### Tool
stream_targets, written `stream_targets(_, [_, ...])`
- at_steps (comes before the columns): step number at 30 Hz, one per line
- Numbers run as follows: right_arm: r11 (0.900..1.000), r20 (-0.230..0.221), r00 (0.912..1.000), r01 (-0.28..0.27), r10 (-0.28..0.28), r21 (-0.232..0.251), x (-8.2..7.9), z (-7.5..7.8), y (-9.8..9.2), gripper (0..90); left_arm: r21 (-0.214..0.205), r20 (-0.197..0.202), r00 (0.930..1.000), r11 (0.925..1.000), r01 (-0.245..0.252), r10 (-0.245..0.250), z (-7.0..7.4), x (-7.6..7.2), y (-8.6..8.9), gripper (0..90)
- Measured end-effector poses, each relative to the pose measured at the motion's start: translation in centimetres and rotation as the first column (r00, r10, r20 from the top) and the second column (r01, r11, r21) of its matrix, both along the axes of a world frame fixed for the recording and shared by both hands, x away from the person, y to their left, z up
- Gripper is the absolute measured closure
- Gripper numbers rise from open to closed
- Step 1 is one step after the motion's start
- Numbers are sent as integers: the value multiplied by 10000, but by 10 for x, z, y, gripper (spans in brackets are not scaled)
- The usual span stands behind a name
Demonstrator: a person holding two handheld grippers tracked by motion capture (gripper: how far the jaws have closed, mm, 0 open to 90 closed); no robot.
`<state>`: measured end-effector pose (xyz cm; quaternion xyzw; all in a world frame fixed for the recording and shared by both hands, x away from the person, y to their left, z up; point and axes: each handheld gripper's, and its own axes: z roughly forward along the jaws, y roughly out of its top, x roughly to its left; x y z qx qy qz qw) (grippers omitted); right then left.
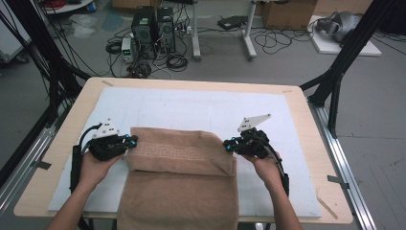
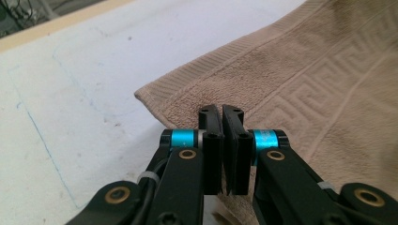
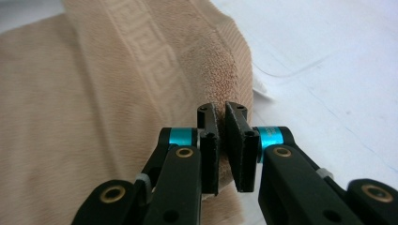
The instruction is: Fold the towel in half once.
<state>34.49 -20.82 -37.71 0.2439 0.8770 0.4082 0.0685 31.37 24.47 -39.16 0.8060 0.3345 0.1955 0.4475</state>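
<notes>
Beige terry is lying across the lower middle of the high view: the towel is sitting on the white mat, its near part running off the bottom edge of the frame and its far part doubled over into a band with a key-pattern stripe. That band's long axis is running left to right across the picture, and I am working at both of its ends. My left gripper is sitting at the band's left end and my right gripper at its right end, so each hand is equally near its own corner and the fold is stretching straight between them.

In the left gripper view, my jaws are rising from the bottom centre and standing almost together, with a thin edge of towel pinched between them. The cloth is spreading away to the upper right of the frame, while its corner is pointing left toward the bare mat.

In the right gripper view, my jaws are again nearly closed and are nipping the folded hem at mid-frame. Here the towel is spreading to the left and upward, and the mat is showing at the right.

As I judge it, the coming move is hanging on keeping both ends level, so the band is travelling square to its own long axis, rather than skewing.
</notes>
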Motion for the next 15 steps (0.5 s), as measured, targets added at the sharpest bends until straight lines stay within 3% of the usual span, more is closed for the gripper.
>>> stream_targets(7, [9968, -46, 9969, -785, 785, -145, -38, 5, 0, 838, -467, -136, 9979, 9970, 620, -627, -5, -45, 14, 864])
stream_targets(12, [9869, -223, 9871, -1592, 1587, -252, -75, 1, -4, 836, -570, -99, 9922, 9907, 1233, -1241, -13, -87, 20, 853])
stream_targets(15, [9813, -356, 9808, -1922, 1917, -105, -88, 1, -7, 777, -592, 36, 9926, 9908, 1216, -1216, -8, -100, 24, 713])
